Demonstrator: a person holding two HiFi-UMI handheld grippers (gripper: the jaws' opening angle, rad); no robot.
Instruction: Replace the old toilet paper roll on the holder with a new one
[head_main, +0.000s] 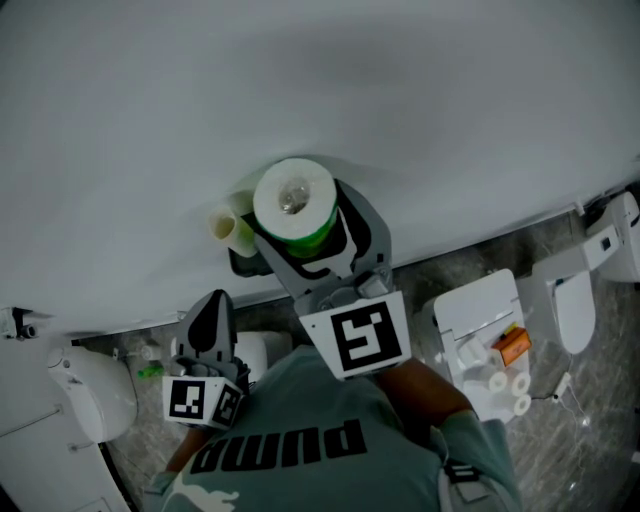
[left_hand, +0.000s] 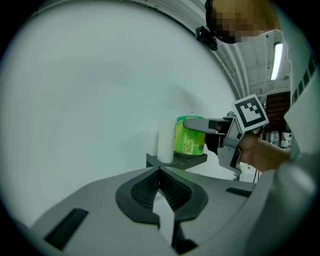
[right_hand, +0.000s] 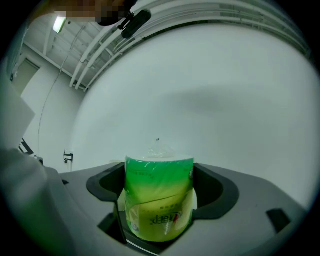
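Right gripper (right_hand: 160, 186) has its jaws spread wide around a new toilet paper roll (right_hand: 159, 200) in green plastic wrap and presses on it from both sides, with the twisted end of the wrap sticking up at the top. In the head view this roll sits in the middle of the frame against the pale wall (head_main: 420, 110), just to the right of the old roll (head_main: 226, 226), a thin pale tube standing upright. In the left gripper view both rolls are right of centre over the dark holder (left_hand: 176, 161), a small shelf fixed to the wall, the green one just beside the pale one; whether its base touches the shelf cannot be told. Left gripper (left_hand: 160, 172) is brought fully together with nothing between its pads, and it hangs at the lower left of the head view, well apart from the holder. At the lower right of that view a white cabinet (head_main: 470, 310) carries spare rolls (head_main: 510, 385) and an orange packet (head_main: 513, 345).
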